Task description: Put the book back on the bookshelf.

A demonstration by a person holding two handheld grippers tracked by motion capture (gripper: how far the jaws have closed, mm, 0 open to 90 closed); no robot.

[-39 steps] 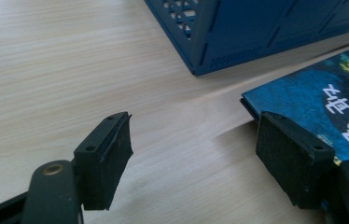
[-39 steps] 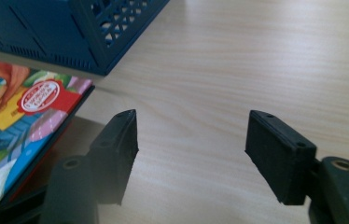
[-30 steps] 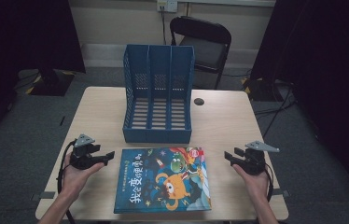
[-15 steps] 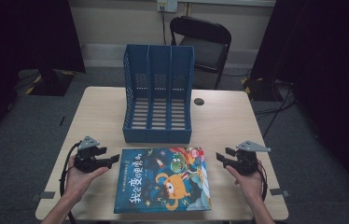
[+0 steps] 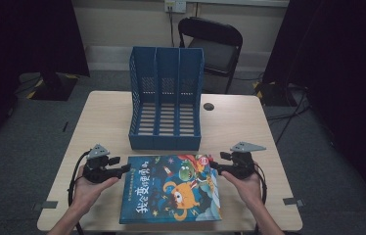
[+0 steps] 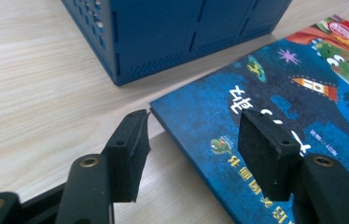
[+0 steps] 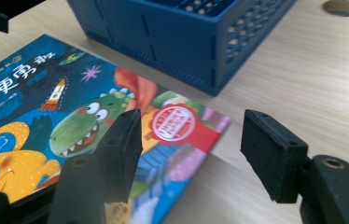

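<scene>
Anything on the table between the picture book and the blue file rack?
Nothing: a narrow strip of bare tabletop separates picture book from file rack, seen in high view.

The book (image 5: 171, 188) is laid flat at the near edge of the desk (image 5: 240, 127), just before the file rack (image 5: 166, 105). The left tongs (image 5: 122, 169) are placed at its left far corner, the right tongs (image 5: 215, 167) at its right far corner, and a chair (image 5: 213, 44) is set behind the desk.

Our right gripper (image 7: 189, 154) holds its jaws apart over the picture book's (image 7: 70, 126) corner; the blue file rack (image 7: 186, 32) stands beyond on the bench (image 7: 312, 88).
</scene>
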